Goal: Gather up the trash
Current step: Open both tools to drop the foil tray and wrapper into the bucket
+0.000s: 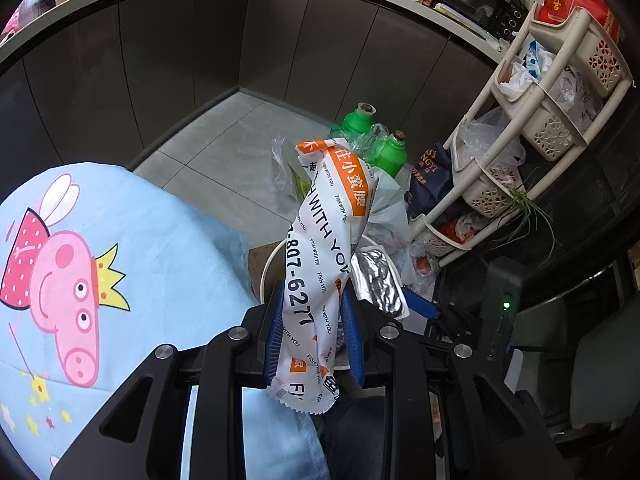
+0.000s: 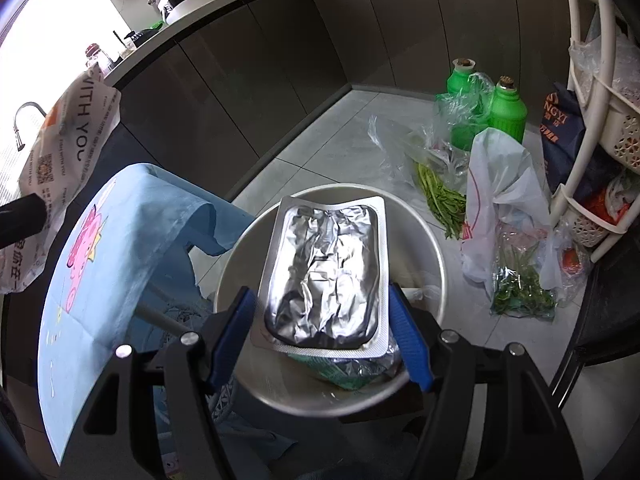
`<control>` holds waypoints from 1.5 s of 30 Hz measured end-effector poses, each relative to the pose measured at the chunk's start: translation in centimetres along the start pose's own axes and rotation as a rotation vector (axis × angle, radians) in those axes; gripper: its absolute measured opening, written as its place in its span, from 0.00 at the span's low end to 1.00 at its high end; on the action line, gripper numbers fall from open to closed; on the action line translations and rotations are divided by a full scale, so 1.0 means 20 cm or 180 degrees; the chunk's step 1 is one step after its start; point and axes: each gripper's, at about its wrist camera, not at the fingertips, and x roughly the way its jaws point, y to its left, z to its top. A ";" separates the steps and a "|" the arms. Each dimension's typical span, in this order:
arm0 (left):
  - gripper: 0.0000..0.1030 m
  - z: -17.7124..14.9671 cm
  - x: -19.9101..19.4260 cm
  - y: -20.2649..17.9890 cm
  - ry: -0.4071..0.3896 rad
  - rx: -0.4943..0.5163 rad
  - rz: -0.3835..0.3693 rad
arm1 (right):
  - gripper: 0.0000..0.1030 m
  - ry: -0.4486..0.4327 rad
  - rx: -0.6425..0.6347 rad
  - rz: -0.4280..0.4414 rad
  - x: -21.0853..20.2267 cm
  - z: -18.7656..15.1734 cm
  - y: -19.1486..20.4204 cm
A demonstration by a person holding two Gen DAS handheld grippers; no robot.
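The white-and-orange "FISH WITH YOU" wrapper (image 1: 320, 264) stands pinched between the left gripper's (image 1: 314, 328) blue pads, beside the blue cartoon tablecloth's (image 1: 120, 240) edge. The right gripper (image 2: 320, 336) clamps a crumpled foil-lidded tray (image 2: 324, 276) by its side flanges, over the white bin's (image 2: 434, 248) open mouth. Beyond the rim, bagged greens (image 2: 440, 196) crowd the tiled floor (image 2: 320, 148).

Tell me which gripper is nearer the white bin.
Right. The right gripper holds a foil pack right over the white bin; the left gripper, gripping a wrapper, sits off to the side.
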 end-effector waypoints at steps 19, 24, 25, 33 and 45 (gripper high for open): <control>0.25 -0.01 0.30 -0.12 0.0333 0.0026 -0.0214 | 0.90 0.0041 0.0085 -0.0017 -0.07 -0.13 -0.18; 0.27 -0.01 0.37 -0.15 0.0397 0.0090 -0.0239 | 0.90 0.0042 0.0058 0.0022 -0.08 -0.13 -0.16; 0.27 -0.01 0.39 -0.16 0.0407 0.0111 -0.0225 | 0.90 0.0047 0.0056 0.0027 -0.08 -0.14 -0.16; 0.72 0.01 0.44 -0.15 0.0256 0.0107 -0.0071 | 0.90 0.0111 0.0051 0.0030 -0.04 -0.16 -0.14; 0.92 0.02 0.16 -0.02 -0.0228 -0.0190 0.0043 | 0.97 0.0030 -0.0077 0.0025 -0.09 -0.13 -0.07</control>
